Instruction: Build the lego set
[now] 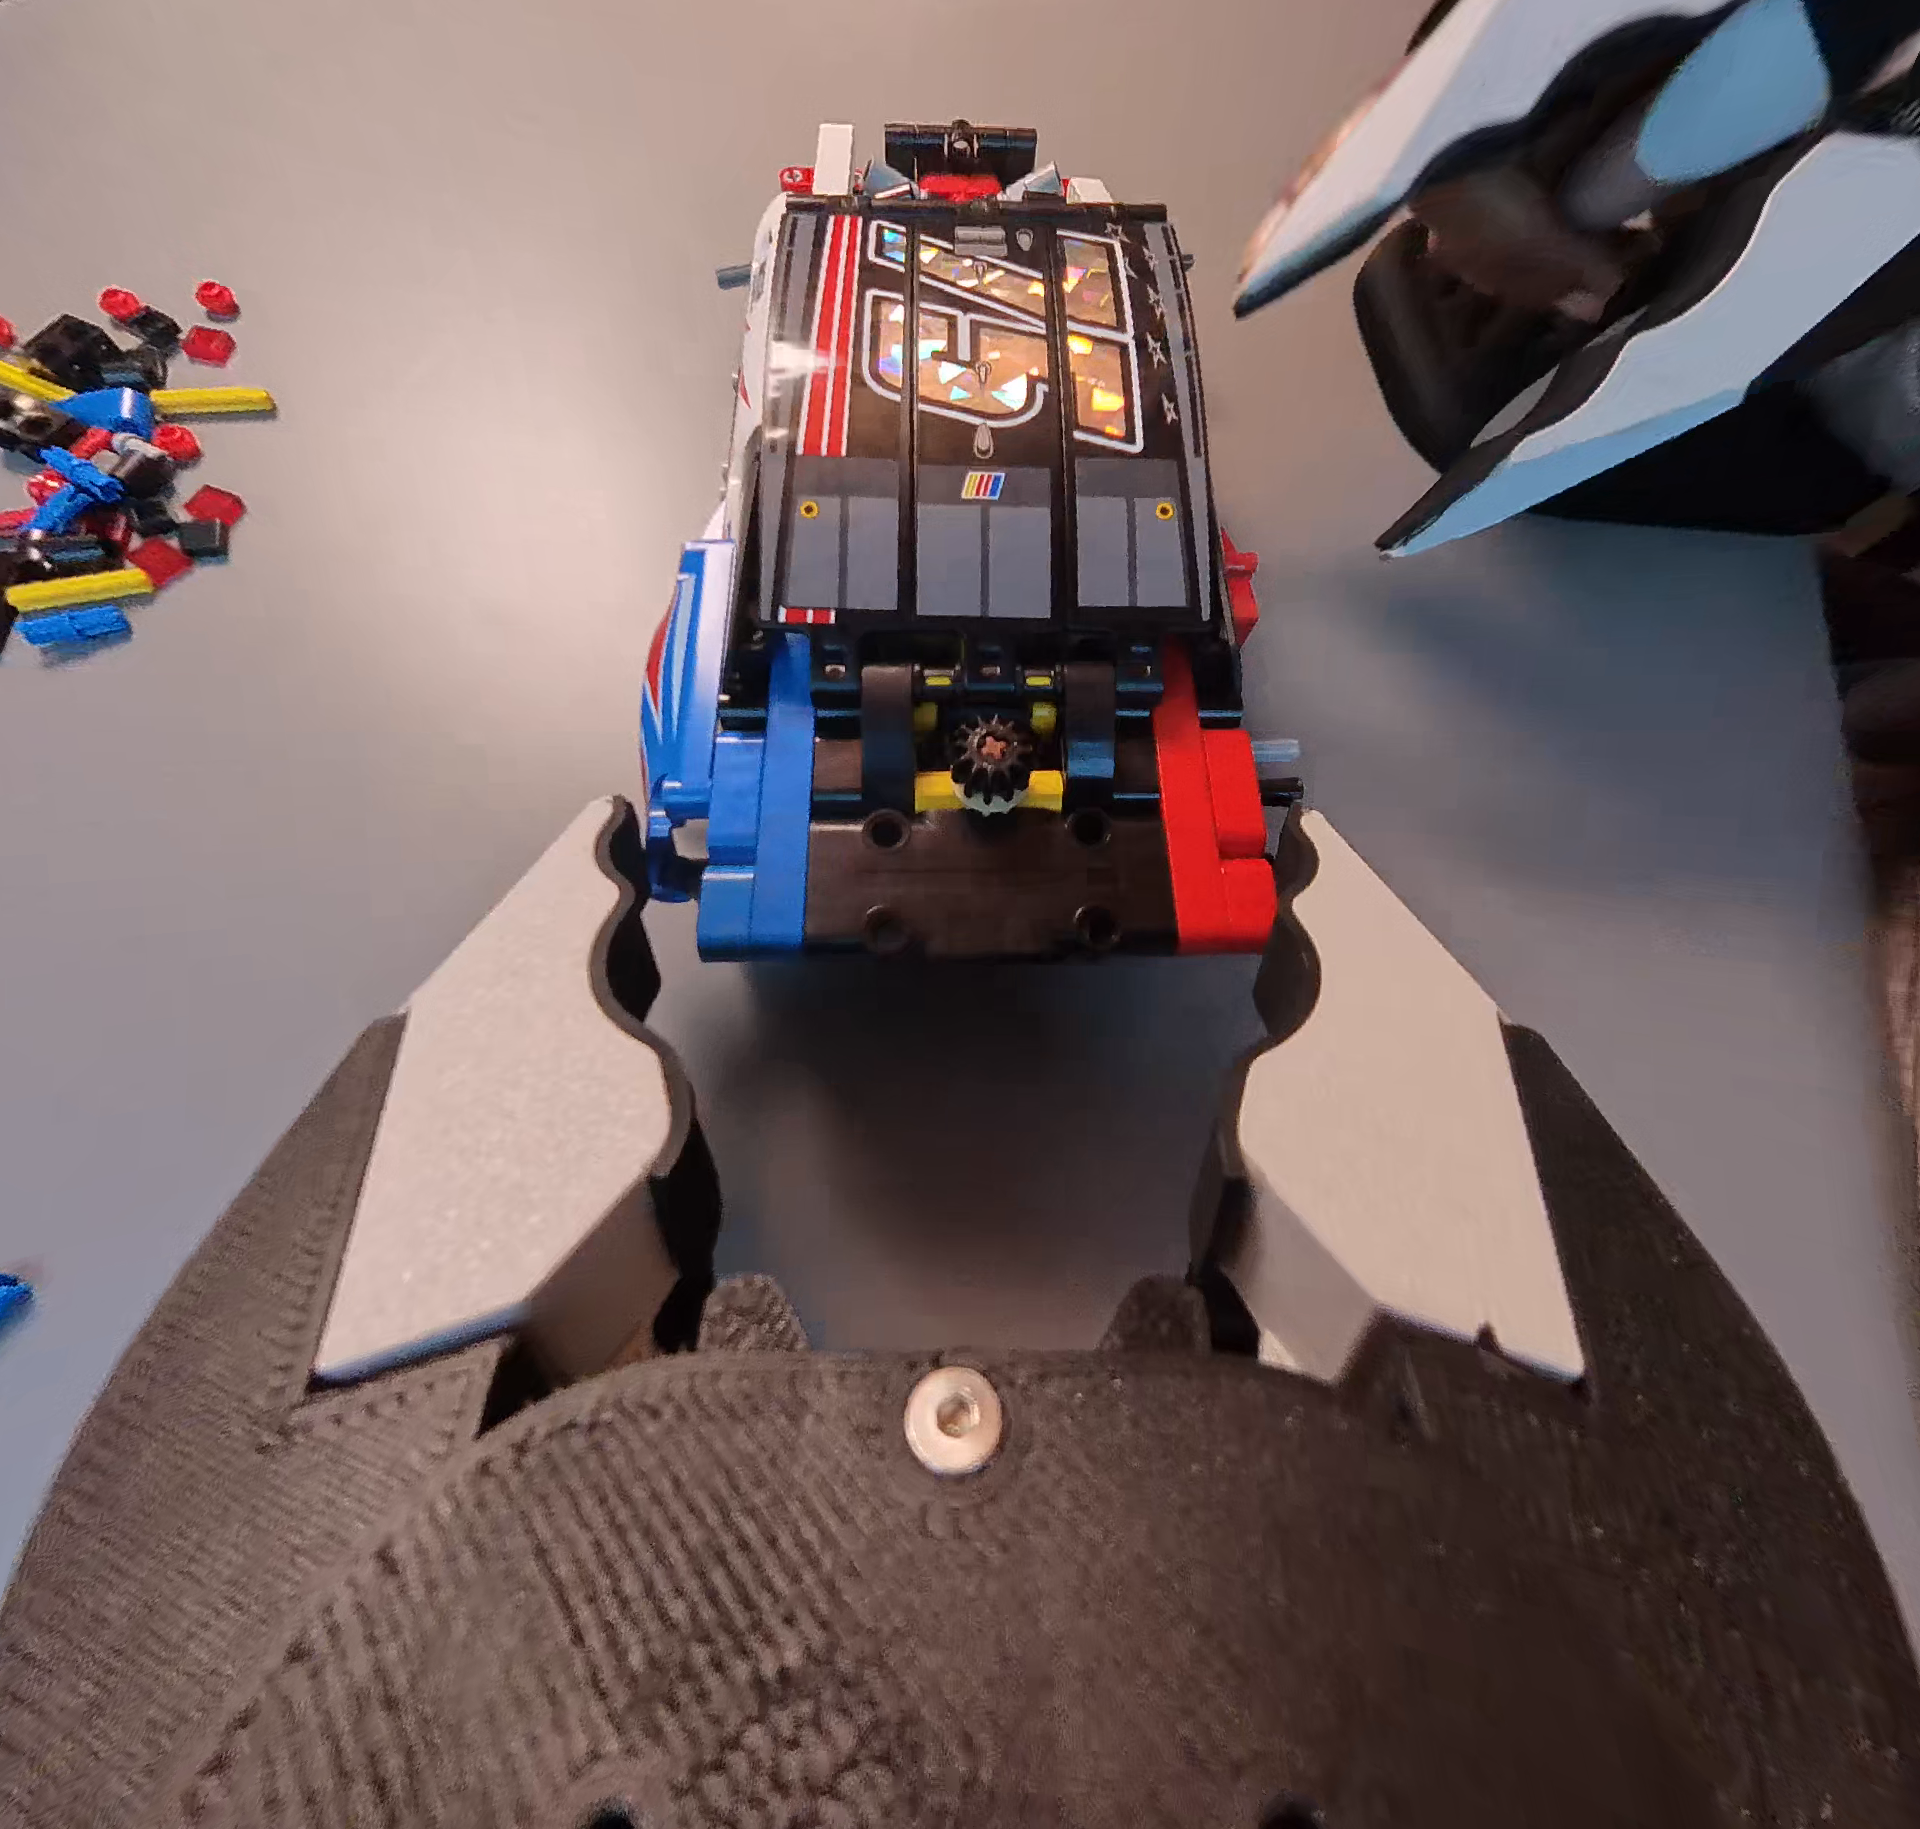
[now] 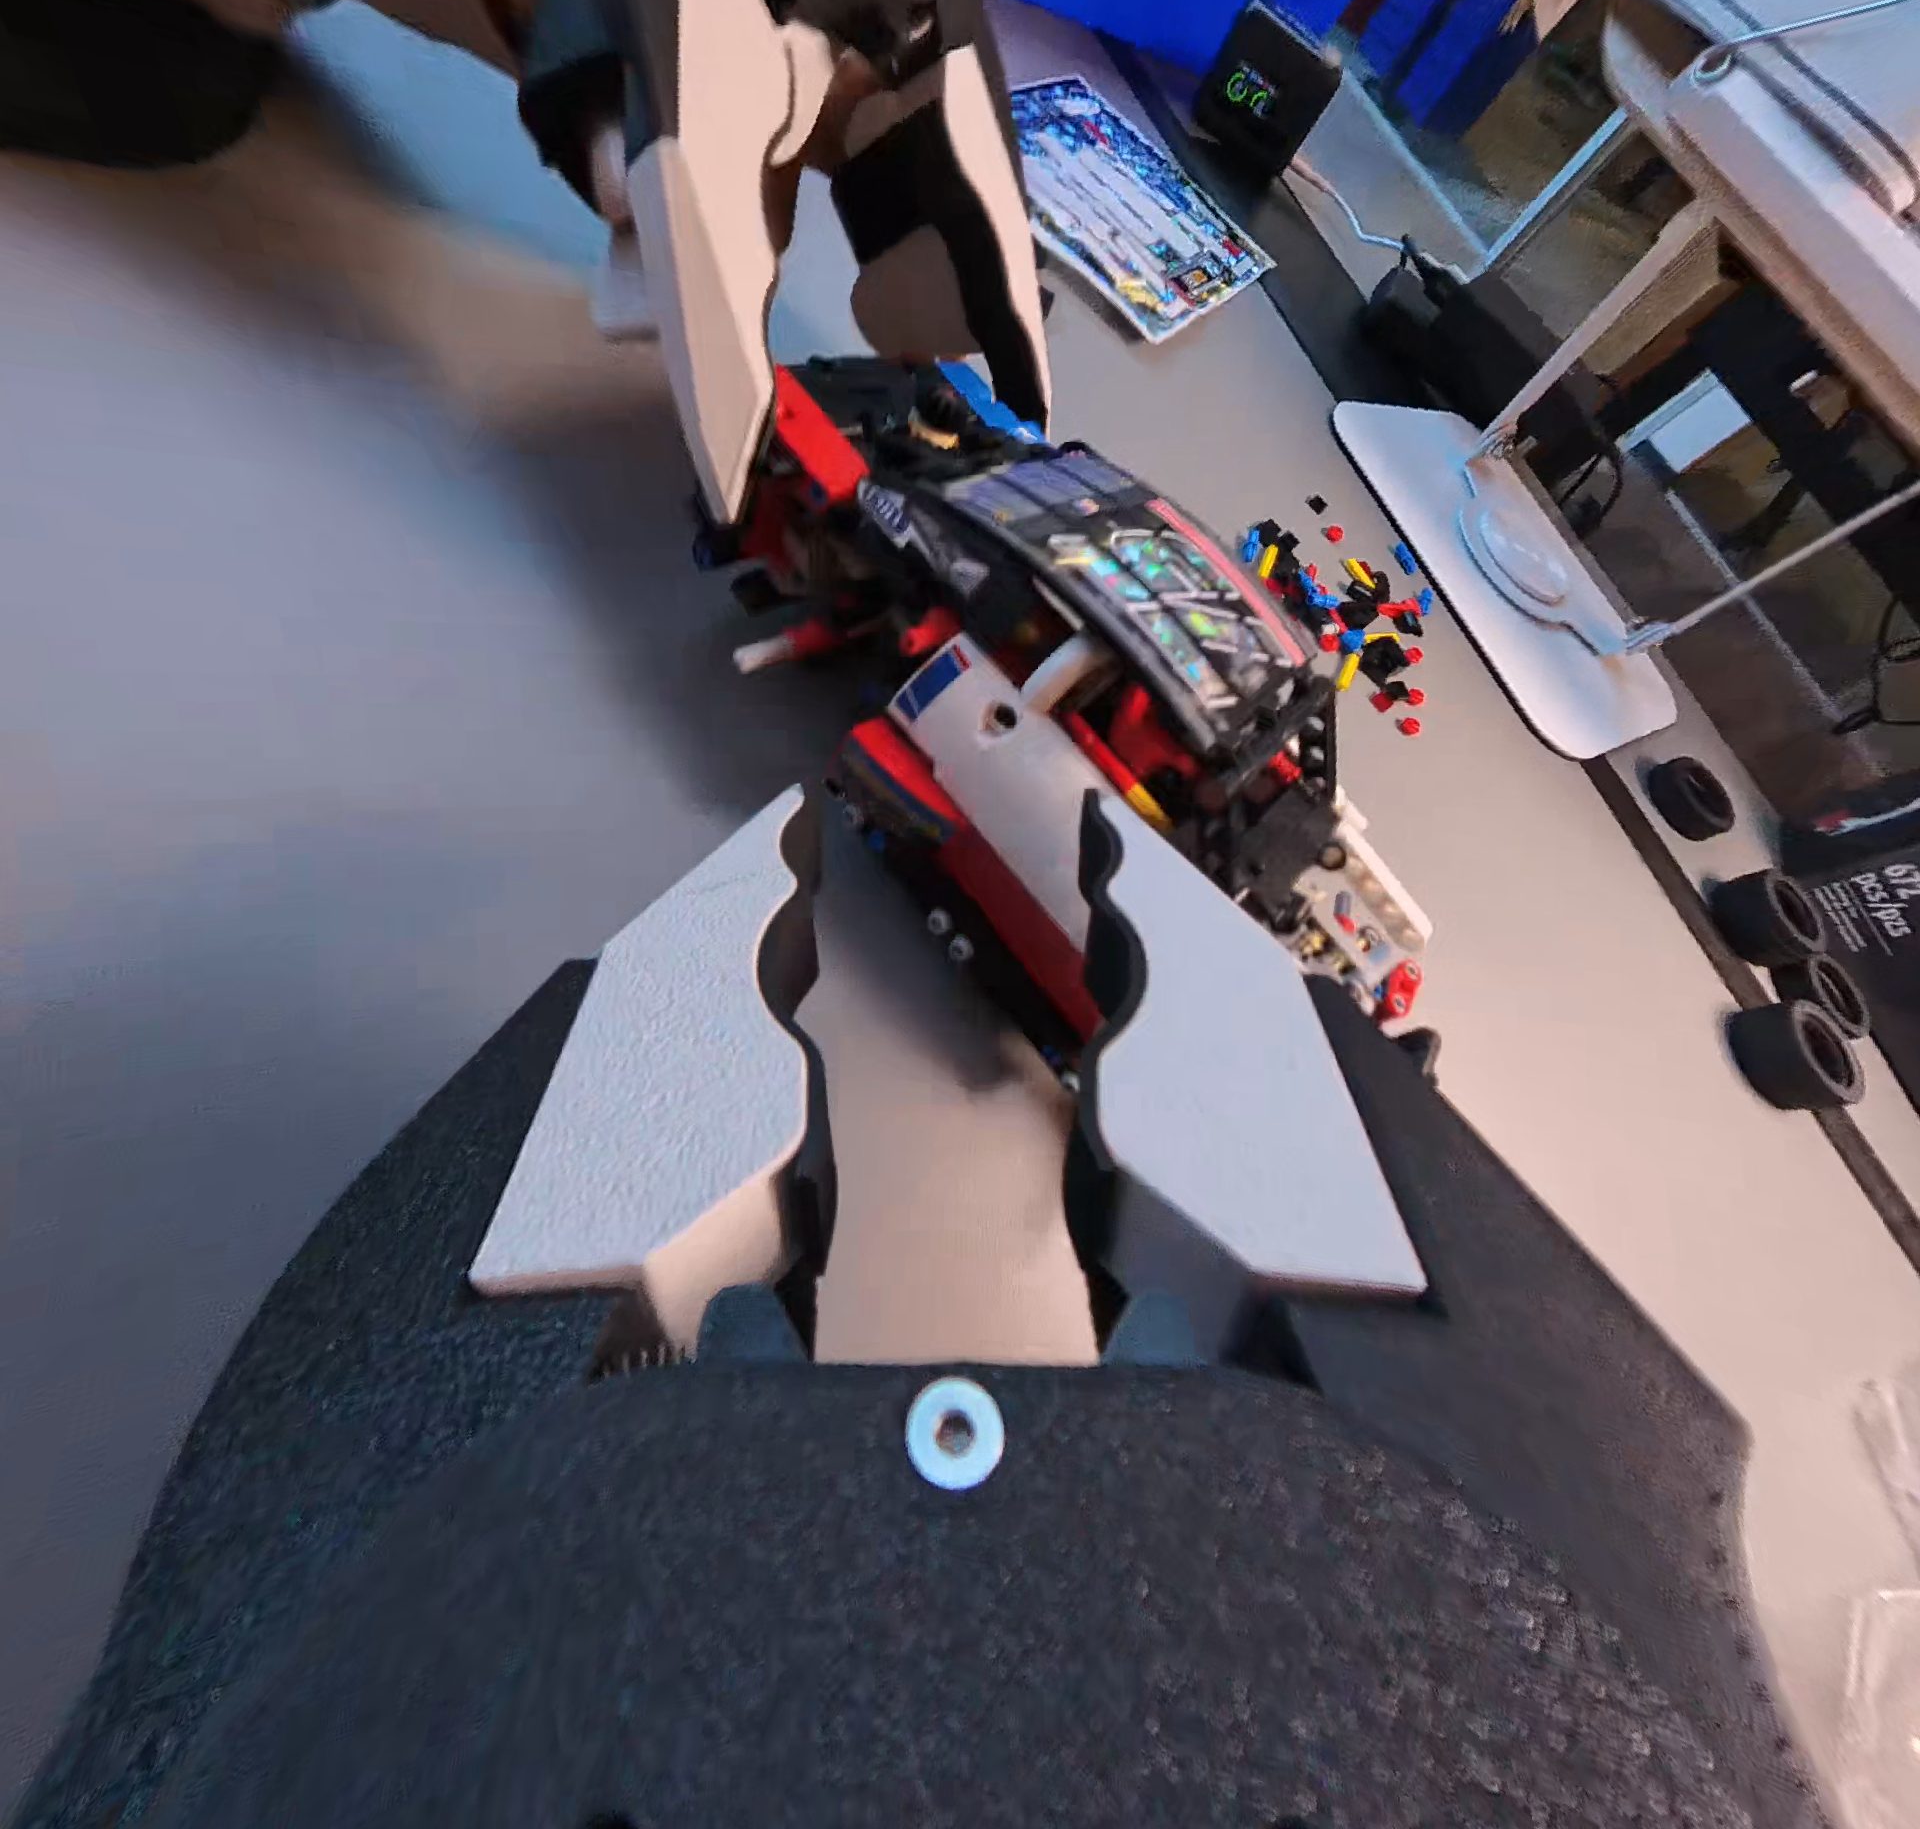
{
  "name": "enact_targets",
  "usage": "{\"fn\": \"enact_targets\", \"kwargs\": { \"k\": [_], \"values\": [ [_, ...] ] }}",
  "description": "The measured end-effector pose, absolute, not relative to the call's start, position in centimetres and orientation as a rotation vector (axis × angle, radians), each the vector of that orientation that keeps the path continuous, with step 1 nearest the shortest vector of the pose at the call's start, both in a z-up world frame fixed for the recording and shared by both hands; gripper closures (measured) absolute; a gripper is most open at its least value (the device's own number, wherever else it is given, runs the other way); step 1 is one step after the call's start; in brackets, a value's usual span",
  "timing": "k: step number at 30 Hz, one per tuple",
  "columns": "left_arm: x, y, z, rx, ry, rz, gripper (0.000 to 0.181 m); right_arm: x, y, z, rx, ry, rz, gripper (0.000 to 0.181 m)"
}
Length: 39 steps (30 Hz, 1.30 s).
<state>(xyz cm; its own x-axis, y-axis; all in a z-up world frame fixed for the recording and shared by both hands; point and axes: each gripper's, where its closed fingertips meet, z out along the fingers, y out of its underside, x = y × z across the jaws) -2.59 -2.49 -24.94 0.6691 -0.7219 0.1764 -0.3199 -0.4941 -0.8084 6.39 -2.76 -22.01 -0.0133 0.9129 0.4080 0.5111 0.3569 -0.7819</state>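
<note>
Resting on the grey table, the lego car is seen lengthwise in the left wrist view, its black roof panels with a shiny holographic sticker turned up and its blue and red end beams and a small black gear turned toward the camera. The left gripper is held wide open, with one fingertip on each side of that near end; whether the tips touch the beams cannot be told. A pile of loose pieces, red, blue, yellow and black, is spread on the table well to the left of the car. In the right wrist view the right gripper is set partly open beside the car's white and red side, with nothing gripped between its fingers. Four black tyres are lined along the table edge at the right, and a printed instruction booklet is laid beyond the car.
</note>
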Motion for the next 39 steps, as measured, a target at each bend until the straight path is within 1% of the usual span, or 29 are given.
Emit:
{"fn": "enact_targets", "kwargs": {
  "k": [4, 5, 11, 17, 19, 22, 23, 24, 27, 29, 31, 34, 35, 39],
  "values": [
    [-3.0, -2.2, -24.2, -2.129, 0.715, -0.835, 0.063, 6.4, -3.1, -22.2, -1.202, -1.656, 0.463, 0.160],
    [-3.1, -2.1, -24.2, -2.136, 0.703, -0.867, 0.063, 6.1, -3.4, -21.8, -1.173, -1.649, 0.464, 0.163],
    [-3.7, -1.9, -23.6, -2.130, 0.620, -1.064, 0.063, 4.8, -3.2, -19.5, -1.106, -1.562, 0.476, 0.163],
    [-4.3, -1.7, -23.3, -2.091, 0.569, -1.204, 0.064, 5.8, -1.7, -18.3, -1.103, -1.473, 0.484, 0.181],
    [-4.3, -1.6, -23.2, -2.085, 0.574, -1.205, 0.064, 6.2, -1.2, -17.7, -1.097, -1.431, 0.479, 0.181],
    [-4.4, -1.7, -23.3, -2.064, 0.666, -1.110, 0.064, 6.7, -0.6, -17.8, -1.122, -1.470, 0.462, 0.142],
    [-4.5, -1.9, -23.4, -2.053, 0.727, -1.038, 0.064, 6.9, -0.3, -18.1, -1.139, -1.502, 0.454, 0.131],
    [-4.6, -2.1, -23.6, -2.044, 0.796, -0.950, 0.064, 7.1, 0.0, -18.2, -1.142, -1.516, 0.444, 0.128],
    [-4.7, -2.8, -25.0, -2.029, 0.996, -0.665, 0.064, 7.8, 1.0, -18.3, -1.160, -1.524, 0.425, 0.129],
    [-4.6, -3.0, -25.5, -2.002, 1.053, -0.561, 0.064, 8.0, 1.5, -18.4, -1.178, -1.503, 0.439, 0.130],
    [-4.7, -2.9, -25.4, -1.987, 1.052, -0.537, 0.065, 7.9, 1.7, -18.8, -1.201, -1.492, 0.466, 0.131],
    [-5.8, -2.0, -25.0, -1.953, 1.036, -0.460, 0.073, 7.6, 2.3, -19.8, -1.214, -1.483, 0.464, 0.131],
    [-6.3, -1.7, -24.9, -1.960, 1.016, -0.441, 0.079, 7.5, 2.5, -20.0, -1.221, -1.466, 0.469, 0.131],
    [-7.0, -1.0, -25.2, -2.001, 0.946, -0.447, 0.077, 7.4, 3.5, -20.2, -1.251, -1.393, 0.507, 0.132]
  ]
}}
